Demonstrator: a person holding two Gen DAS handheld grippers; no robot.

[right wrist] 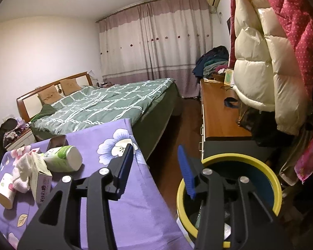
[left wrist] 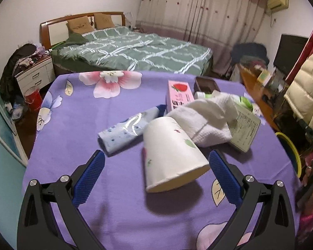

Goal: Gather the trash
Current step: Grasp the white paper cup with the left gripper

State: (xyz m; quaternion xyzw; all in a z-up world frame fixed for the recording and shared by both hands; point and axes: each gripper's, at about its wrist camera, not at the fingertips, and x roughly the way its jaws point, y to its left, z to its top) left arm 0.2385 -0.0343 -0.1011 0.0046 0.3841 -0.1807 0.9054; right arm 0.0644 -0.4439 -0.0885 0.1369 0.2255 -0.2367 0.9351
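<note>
A white paper cup (left wrist: 171, 156) with small flower prints lies on its side on the purple floral tablecloth (left wrist: 119, 108), between the fingers of my open left gripper (left wrist: 156, 160), which touches nothing. A crumpled white tissue (left wrist: 206, 120), a pale blue wrapper tube (left wrist: 127, 129), a pink strawberry box (left wrist: 178, 96) and a white carton (left wrist: 244, 131) lie behind it. My right gripper (right wrist: 156, 166) is open and empty, over the table's right edge beside the yellow-rimmed bin (right wrist: 229, 189). The cup (right wrist: 5, 189), tissue (right wrist: 22, 175), carton (right wrist: 40, 179) and a green-white bottle (right wrist: 62, 159) show at left there.
A dark tin (left wrist: 206, 84) sits at the table's far side. A green plaid bed (left wrist: 131, 50) stands beyond the table. A wooden dresser (right wrist: 219, 112) and hanging padded jackets (right wrist: 260, 62) are on the right. A nightstand (left wrist: 35, 73) and red bucket (left wrist: 32, 99) stand left.
</note>
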